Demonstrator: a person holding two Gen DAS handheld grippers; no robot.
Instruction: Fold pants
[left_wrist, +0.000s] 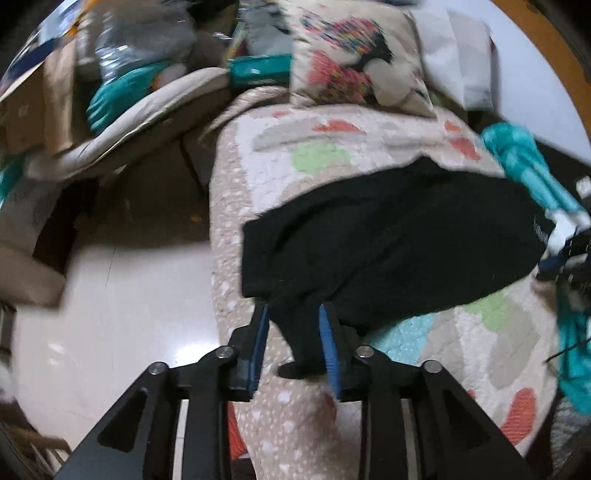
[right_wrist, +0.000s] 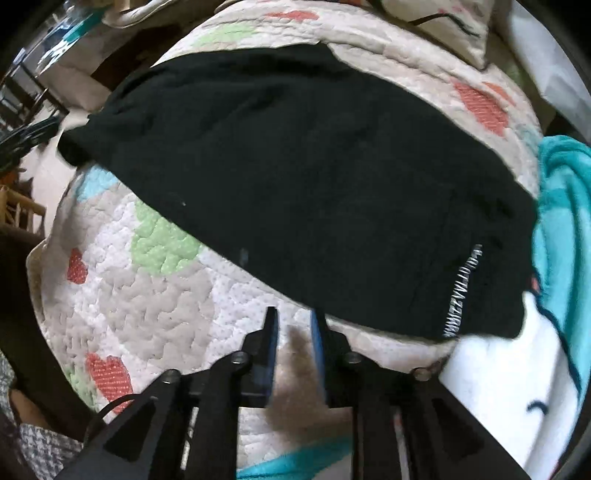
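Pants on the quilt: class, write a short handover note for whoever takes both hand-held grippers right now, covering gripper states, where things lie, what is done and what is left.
Left hand-held gripper: jaws apart, a strip of the black pants hanging between them, not clamped.
Right hand-held gripper: open, nothing held, at the pants' near edge.
Pants lie on the quilt, already bunched into a wide shape, white lettering toward the teal blanket.
Done: seemingly a first fold.
Left: probably tuck in the stray strip, fold again, smooth flat.
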